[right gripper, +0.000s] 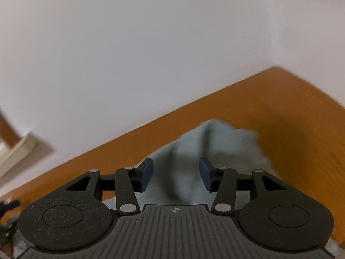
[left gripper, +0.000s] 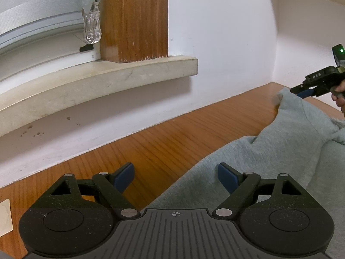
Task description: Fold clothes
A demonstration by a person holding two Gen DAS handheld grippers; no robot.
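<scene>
A pale grey-blue fleece garment (left gripper: 269, 161) lies rumpled on the wooden table (left gripper: 172, 138). My left gripper (left gripper: 175, 177) is open at the garment's left edge, with its left pad over bare wood and its right pad over the cloth. Further right, a hand holds my right gripper (left gripper: 301, 91) at a raised corner of the garment. In the right wrist view, which is blurred, the right gripper (right gripper: 175, 173) is open. A ridge of the garment (right gripper: 215, 142) runs below and between its blue pads (right gripper: 146, 172). Whether the pads touch the cloth is unclear.
A white wall (left gripper: 215, 43) backs the table closely. A stone window sill (left gripper: 97, 82) juts out at the upper left, with a wooden post (left gripper: 133, 19) and a clear blind-cord pull (left gripper: 91, 26) above it. The table meets a corner (left gripper: 273, 82) at the right.
</scene>
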